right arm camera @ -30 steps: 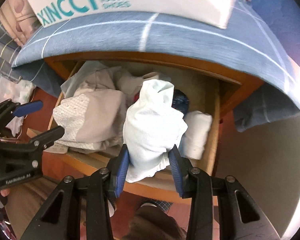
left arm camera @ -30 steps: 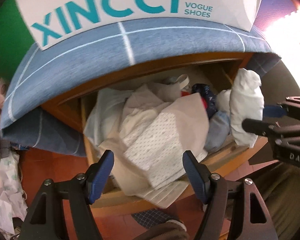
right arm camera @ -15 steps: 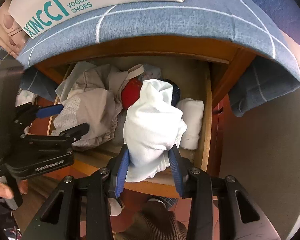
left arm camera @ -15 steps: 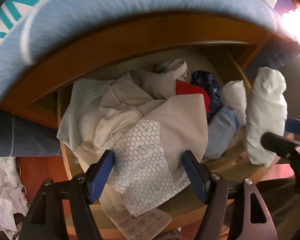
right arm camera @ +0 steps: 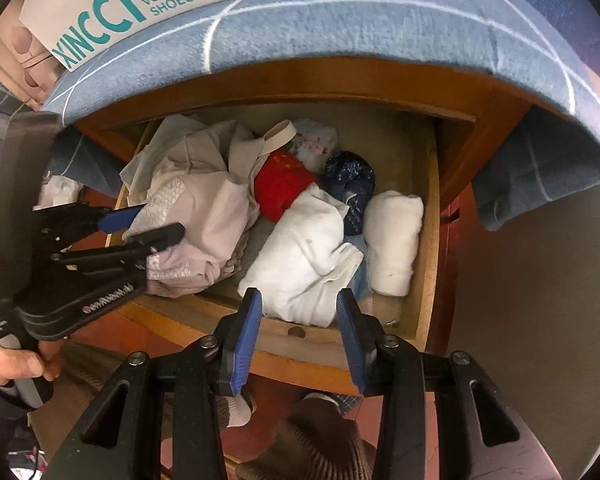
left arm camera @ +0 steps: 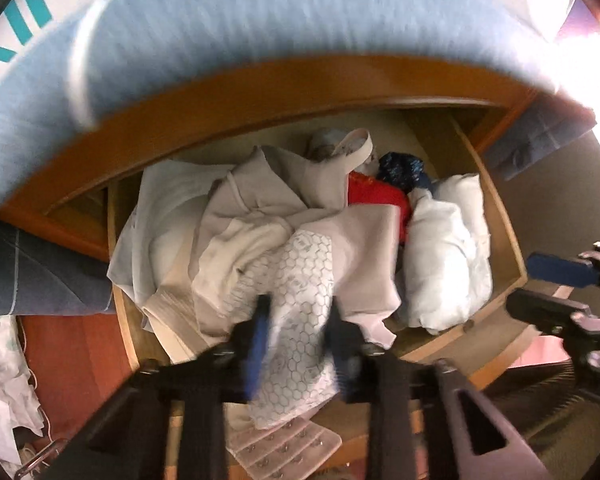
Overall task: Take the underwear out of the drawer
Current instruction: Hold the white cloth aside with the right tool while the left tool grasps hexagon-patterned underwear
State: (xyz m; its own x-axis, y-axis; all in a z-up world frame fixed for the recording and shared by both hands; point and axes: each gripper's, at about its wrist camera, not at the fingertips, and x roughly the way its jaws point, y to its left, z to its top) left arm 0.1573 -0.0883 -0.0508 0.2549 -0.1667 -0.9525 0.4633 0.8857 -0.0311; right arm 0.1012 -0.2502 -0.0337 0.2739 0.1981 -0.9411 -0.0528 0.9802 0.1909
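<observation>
The open wooden drawer (right arm camera: 432, 216) holds a heap of underwear. My left gripper (left arm camera: 298, 340) is shut on a beige honeycomb-patterned piece (left arm camera: 300, 280) at the drawer's front left; it also shows in the right wrist view (right arm camera: 162, 226). My right gripper (right arm camera: 298, 328) is open and empty just in front of the drawer's front edge. A white rolled bundle (right arm camera: 308, 256) lies in the drawer right beyond it, also in the left wrist view (left arm camera: 444, 256). Red (right arm camera: 280, 188), dark blue (right arm camera: 350, 176) and another white roll (right arm camera: 394, 240) lie around it.
A blue checked cloth (right arm camera: 380, 28) hangs over the cabinet top above the drawer, with a white XINCCI shoe box (right arm camera: 112, 8) on it. A hook-and-eye strip (left arm camera: 284, 444) hangs over the drawer's front edge. The person's knee (right arm camera: 312, 440) is below the drawer. Red floor lies to the left (left arm camera: 72, 360).
My right gripper has opened and dropped the white bundle into the drawer. My left gripper has moved in and closed on the honeycomb-patterned piece.
</observation>
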